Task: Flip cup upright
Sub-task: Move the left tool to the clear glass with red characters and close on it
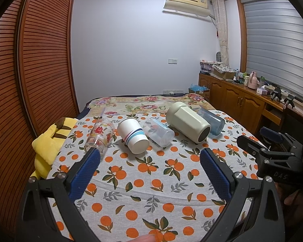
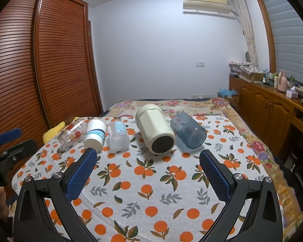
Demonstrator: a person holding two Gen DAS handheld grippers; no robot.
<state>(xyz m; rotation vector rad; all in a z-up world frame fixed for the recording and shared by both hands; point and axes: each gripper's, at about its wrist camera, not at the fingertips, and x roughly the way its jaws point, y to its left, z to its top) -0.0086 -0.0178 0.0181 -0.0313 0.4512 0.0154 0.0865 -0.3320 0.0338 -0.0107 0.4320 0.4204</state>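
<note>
While an orange-print cloth covers the bed mid-frame, a louvred wardrobe fills the left. Five cups lie toppled in a row: glass, paper cup, clear tumbler, cream mug, blue cup. Left gripper and right gripper gape wide, holding nothing.

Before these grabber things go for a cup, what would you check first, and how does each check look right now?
1. Left gripper open and holding nothing: ok.
2. Right gripper open and holding nothing: ok.
3. All five cups lie on their sides on the orange-print cloth, none upright yet: ok as a start.
4. Room around a cup: the paper cup and clear plastic cup look close together or touching: not ok.
5. Cream cup stable: cannot tell, it may roll.
6. Cloth in front of the cups free of obstacles: ok.
</note>
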